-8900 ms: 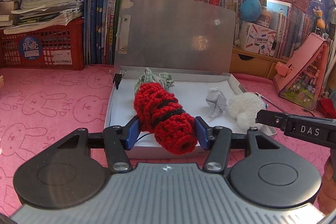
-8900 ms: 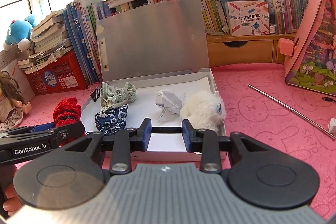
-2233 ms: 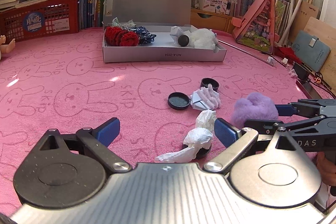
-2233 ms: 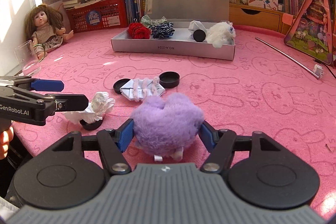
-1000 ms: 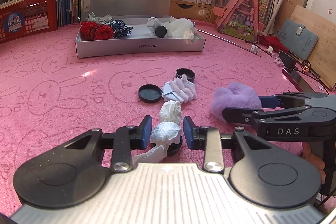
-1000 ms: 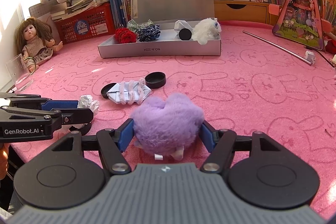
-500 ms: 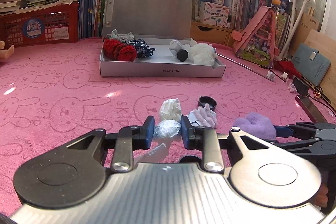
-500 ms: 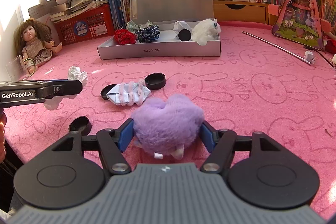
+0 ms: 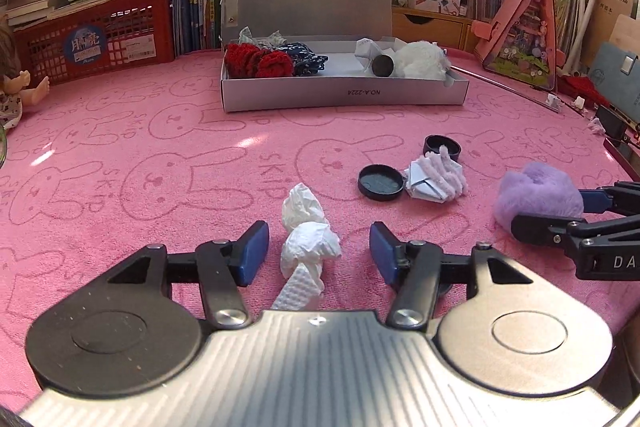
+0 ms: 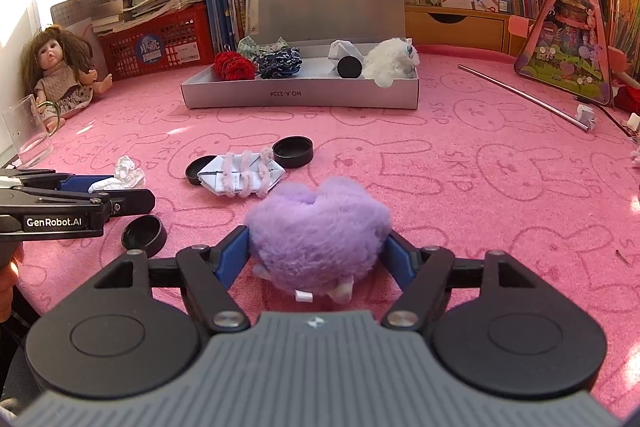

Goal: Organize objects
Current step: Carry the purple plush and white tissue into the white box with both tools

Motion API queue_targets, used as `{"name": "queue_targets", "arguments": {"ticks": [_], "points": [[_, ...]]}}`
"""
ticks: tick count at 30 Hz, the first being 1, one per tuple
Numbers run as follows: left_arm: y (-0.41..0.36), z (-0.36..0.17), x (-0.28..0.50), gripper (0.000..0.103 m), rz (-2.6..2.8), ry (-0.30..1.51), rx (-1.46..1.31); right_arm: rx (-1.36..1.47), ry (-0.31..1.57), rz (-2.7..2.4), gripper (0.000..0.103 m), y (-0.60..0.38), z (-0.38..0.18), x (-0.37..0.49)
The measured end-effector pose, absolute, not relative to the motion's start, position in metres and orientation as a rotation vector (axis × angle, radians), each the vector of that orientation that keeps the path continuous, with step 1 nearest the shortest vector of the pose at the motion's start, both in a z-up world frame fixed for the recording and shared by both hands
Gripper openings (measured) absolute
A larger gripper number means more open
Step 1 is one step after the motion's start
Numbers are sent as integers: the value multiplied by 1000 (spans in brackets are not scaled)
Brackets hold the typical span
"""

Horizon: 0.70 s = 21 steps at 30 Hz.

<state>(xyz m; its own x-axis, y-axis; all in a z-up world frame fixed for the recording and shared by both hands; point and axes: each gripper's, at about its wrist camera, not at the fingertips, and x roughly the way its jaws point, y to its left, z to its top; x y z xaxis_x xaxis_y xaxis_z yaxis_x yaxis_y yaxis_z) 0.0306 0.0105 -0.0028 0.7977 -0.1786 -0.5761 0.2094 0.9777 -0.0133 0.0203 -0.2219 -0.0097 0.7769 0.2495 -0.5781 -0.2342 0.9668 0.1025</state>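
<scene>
Released tissue wad (image 9: 306,241) lies pointing away lengthwise.

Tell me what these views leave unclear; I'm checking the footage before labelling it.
- Purple plush toy, right wrist view: its bulk hides whether the pads press it.
- Crumpled tissue, left wrist view: its lower end is hidden by the left gripper body.
- Box, both views: contents overlap.

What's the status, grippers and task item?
Left gripper open, jaws just widened, crumpled tissue loose between. Right gripper jaws just widened around purple plush. Path to box clear.
</scene>
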Motion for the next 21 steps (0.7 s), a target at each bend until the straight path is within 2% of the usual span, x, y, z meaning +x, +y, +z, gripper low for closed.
{"name": "queue_targets", "arguments": {"ticks": [6,8,10,12,14,21], "points": [[9,-5,28,62,-196,595,56,-11,603,236,81,-215,-14,18],[9,-3,28,59,-190,600,39,-37,594,227,82,-211,-15,17],[10,-2,27,42,-188,598,25,-44,591,221,83,-209,-16,16],[10,1,28,31,-194,599,12,-33,596,219,78,-209,-14,18],[8,4,28,30,-207,591,22,-15,601,227,72,-211,-12,20],[1,18,34,30,-233,556,18,56,578,227,71,-216,2,32]]}}
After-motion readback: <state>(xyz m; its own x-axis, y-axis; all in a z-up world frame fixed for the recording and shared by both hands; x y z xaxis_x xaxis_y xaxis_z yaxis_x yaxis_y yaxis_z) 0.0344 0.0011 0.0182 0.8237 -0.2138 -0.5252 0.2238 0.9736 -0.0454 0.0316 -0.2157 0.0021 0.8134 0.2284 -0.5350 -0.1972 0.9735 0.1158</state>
